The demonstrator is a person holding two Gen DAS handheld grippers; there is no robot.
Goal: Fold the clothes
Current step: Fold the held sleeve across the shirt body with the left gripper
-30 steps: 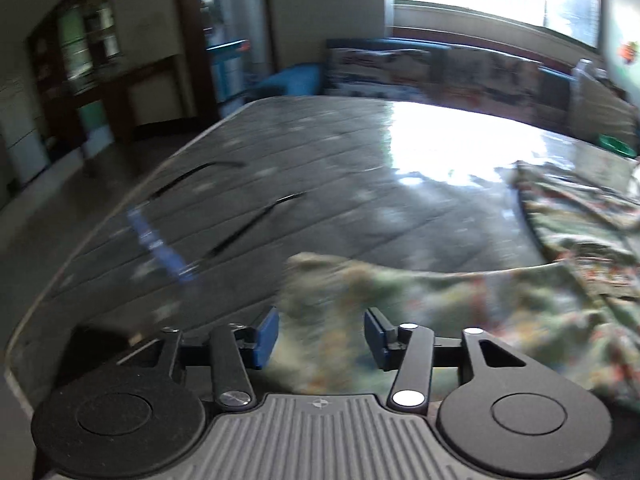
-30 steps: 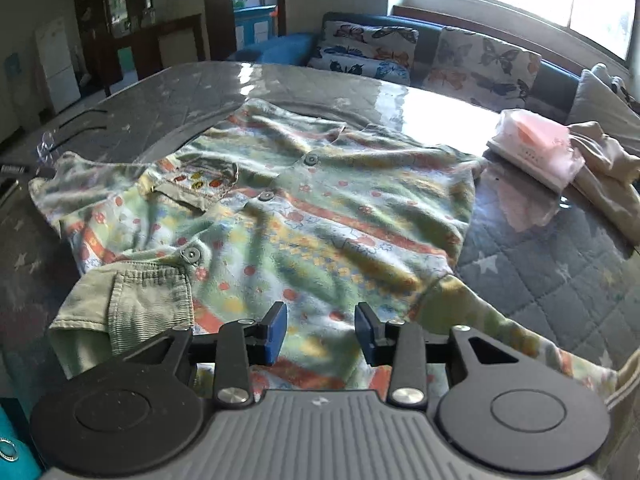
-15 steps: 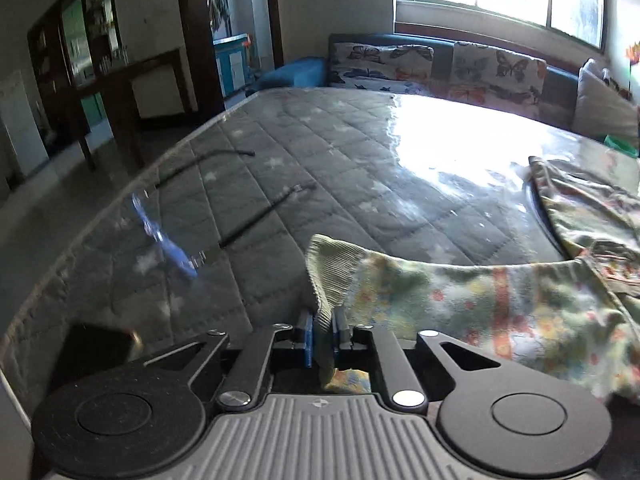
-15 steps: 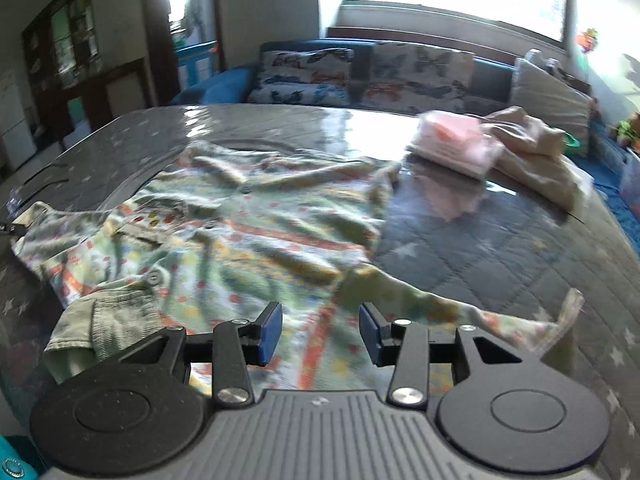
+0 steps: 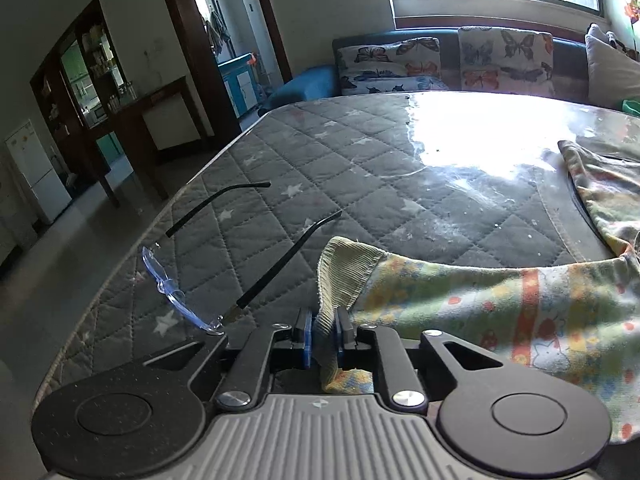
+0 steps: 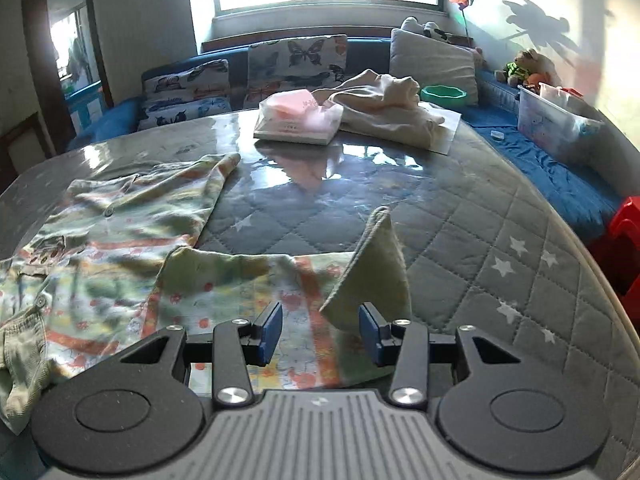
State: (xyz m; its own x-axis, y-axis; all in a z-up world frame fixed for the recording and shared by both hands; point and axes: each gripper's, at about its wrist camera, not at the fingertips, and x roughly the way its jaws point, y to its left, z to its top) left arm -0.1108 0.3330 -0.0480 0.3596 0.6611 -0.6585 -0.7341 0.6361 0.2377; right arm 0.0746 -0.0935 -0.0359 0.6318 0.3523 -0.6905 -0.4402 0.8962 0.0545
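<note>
A green patterned button shirt (image 6: 120, 248) lies spread on the grey quilted mattress (image 6: 480, 248). My left gripper (image 5: 322, 334) is shut on the ribbed green cuff (image 5: 344, 268) of one sleeve, and that sleeve (image 5: 500, 300) stretches away to the right. In the right wrist view, my right gripper (image 6: 320, 330) stands open over the other sleeve (image 6: 280, 292), whose cuff (image 6: 372, 272) stands up between the blue pads (image 6: 272, 326), closer to the right one.
A pair of glasses (image 5: 208, 280) lies on the mattress just left of my left gripper. A pink packet (image 6: 298, 114) and a beige garment (image 6: 384, 108) lie at the far side. The mattress edge (image 5: 120, 264) drops to the floor on the left.
My left gripper went from open to shut on the sleeve cuff and holds it. The right gripper swung right along the shirt to the other sleeve's cuff, still open.
</note>
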